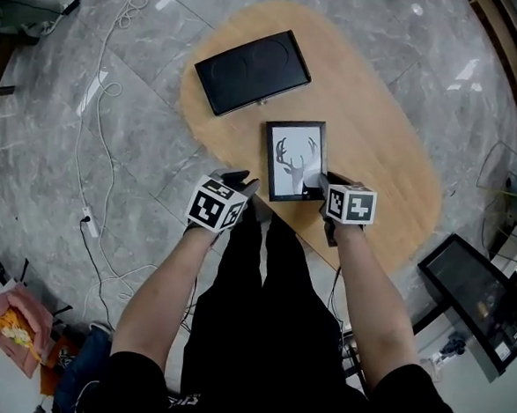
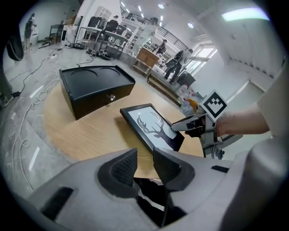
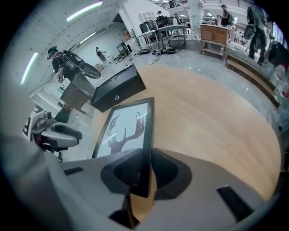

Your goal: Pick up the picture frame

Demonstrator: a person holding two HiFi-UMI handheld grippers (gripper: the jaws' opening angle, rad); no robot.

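Note:
The black picture frame (image 1: pixel 294 160) with a deer-antler print lies on the oval wooden table (image 1: pixel 380 113). My right gripper (image 1: pixel 315 189) is shut on its near right corner, and the frame's edge (image 3: pixel 146 135) stands between the pads. In the left gripper view the frame (image 2: pixel 151 124) tilts, held at one corner by the right gripper (image 2: pixel 185 126). My left gripper (image 1: pixel 243 181) hovers over the table's near edge, left of the frame. Its jaws (image 2: pixel 144 158) stand apart with nothing between them.
A black case (image 1: pixel 252 71) sits on the table beyond the frame. White cables (image 1: pixel 95 146) trail over the grey floor at the left. A dark panel (image 1: pixel 477 296) leans at the lower right. The person's legs stand just below the table's near edge.

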